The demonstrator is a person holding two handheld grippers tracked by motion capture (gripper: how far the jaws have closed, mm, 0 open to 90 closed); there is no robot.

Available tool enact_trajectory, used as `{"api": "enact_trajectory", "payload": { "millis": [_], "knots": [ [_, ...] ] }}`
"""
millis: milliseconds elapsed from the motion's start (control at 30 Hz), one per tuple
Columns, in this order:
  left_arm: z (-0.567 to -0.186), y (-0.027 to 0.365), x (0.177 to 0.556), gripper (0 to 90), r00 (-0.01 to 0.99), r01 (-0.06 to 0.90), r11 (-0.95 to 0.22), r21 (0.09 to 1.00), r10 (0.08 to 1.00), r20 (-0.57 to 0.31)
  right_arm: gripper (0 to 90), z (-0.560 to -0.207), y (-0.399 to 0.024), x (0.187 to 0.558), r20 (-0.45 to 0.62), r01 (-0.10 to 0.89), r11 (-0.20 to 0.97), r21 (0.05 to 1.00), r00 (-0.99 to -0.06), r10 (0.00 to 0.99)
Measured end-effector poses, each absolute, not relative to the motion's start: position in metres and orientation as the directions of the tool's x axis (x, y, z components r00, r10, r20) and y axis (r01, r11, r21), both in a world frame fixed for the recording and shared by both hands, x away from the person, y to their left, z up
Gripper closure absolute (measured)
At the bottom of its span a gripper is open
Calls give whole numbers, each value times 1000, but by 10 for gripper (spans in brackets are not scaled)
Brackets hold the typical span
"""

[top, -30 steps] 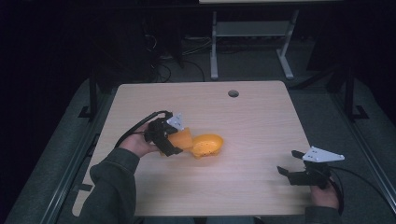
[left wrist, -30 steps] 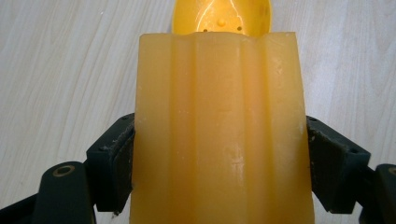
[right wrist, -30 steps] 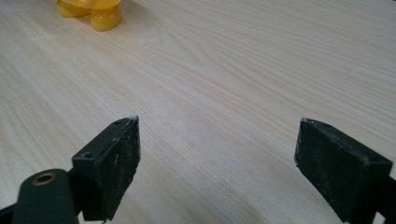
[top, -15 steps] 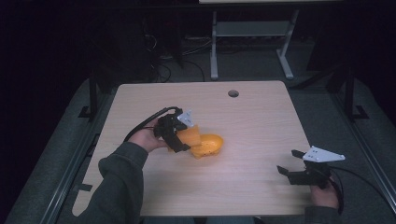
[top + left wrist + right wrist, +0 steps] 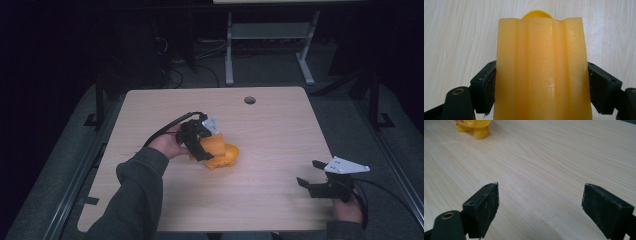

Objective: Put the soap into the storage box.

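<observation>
High view, left gripper (image 5: 204, 142) fingers clamped on orange toy (image 5: 220, 151) pointing right, right gripper (image 5: 311, 176) fingers apart

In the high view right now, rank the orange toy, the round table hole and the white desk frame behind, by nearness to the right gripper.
1. Orange toy, mid-table, clamped by the left gripper.
2. Table hole, far edge.
3. White desk frame, on the floor beyond the table.
The right gripper sits near-right.

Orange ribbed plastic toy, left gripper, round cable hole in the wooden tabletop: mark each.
Orange ribbed plastic toy (image 5: 541, 72): left gripper view, ribbed face between the jaws.
Left gripper (image 5: 202, 150): high view, between its fingertips.
Round cable hole (image 5: 249, 100): high view, hole centre.
</observation>
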State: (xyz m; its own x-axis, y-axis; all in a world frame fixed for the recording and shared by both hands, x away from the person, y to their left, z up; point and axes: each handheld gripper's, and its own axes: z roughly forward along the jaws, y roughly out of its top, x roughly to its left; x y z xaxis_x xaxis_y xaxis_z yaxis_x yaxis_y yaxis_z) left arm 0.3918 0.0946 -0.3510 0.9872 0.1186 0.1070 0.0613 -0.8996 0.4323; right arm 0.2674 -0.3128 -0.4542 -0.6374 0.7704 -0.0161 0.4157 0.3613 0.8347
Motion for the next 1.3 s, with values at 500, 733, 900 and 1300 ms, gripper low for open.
{"api": "enact_trajectory", "payload": {
  "millis": [500, 733, 900, 1300],
  "knots": [
    [-361, 74, 399, 208, 993, 55, -907, 418, 94, 74, 137, -454, -313, 267, -11, 420, 357, 834, -635, 773],
    [-365, 69, 403, 208, 994, 53, -909, 413, 87, 65, 137, -454, -313, 267, -20, 415, 367, 833, -640, 768],
    [-369, 67, 405, 208, 995, 53, -911, 408, 82, 54, 137, -454, -313, 267, -18, 418, 363, 833, -635, 773],
    [-377, 58, 409, 208, 996, 48, -915, 400, 72, 44, 137, -454, -313, 267, -20, 417, 366, 832, -637, 771]
  ]
}}
